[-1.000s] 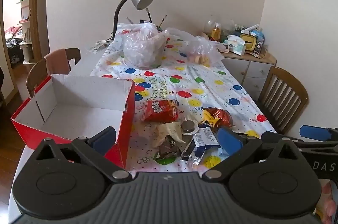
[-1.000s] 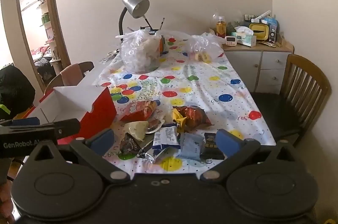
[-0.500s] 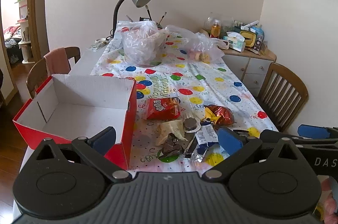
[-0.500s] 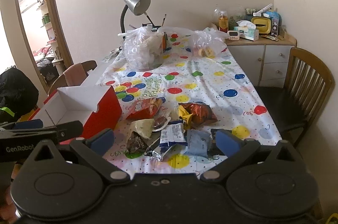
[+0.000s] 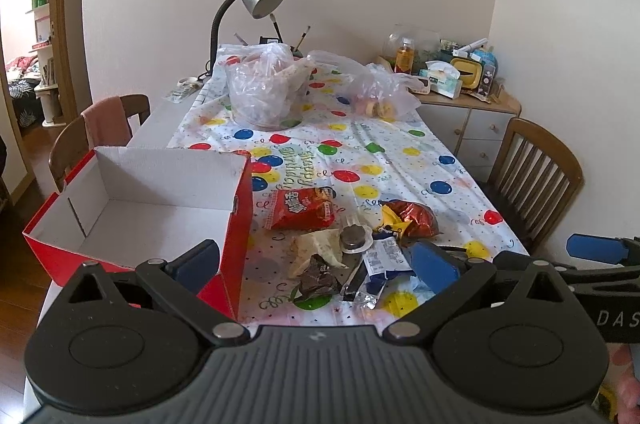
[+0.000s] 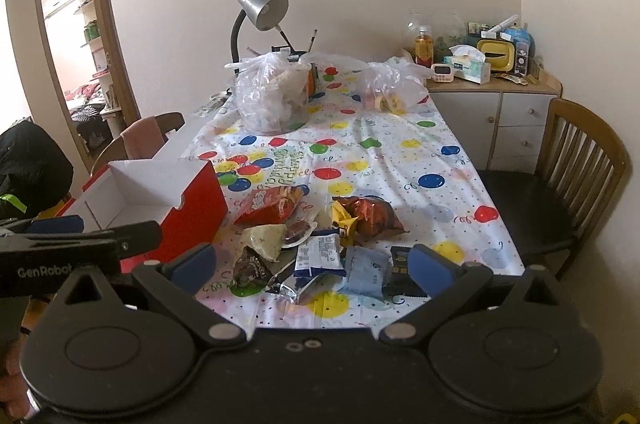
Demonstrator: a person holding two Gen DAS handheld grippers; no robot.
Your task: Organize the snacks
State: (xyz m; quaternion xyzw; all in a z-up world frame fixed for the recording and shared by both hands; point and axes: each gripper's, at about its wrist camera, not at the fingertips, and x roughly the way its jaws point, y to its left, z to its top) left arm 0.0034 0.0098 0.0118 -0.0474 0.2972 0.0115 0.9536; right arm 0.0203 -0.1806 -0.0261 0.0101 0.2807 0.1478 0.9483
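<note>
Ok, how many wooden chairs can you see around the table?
2. One wooden chair stands at the table's right side by the cabinet; another chair is on the left behind the red box, with a pink cloth over it. Others may be hidden.

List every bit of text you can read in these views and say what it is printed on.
"GenRobot": side of the left tool, seen in the right wrist view.
"DAS": side of the right tool, cut off at the frame edge.
Birthday lettering on the tablecloth: upside down, not clearly legible.
Red chip bag and other snack wrappers: print too blurred.

"GenRobot" on the left gripper (image 6: 80, 248), "DAS" on the right gripper (image 5: 600, 264)
</note>
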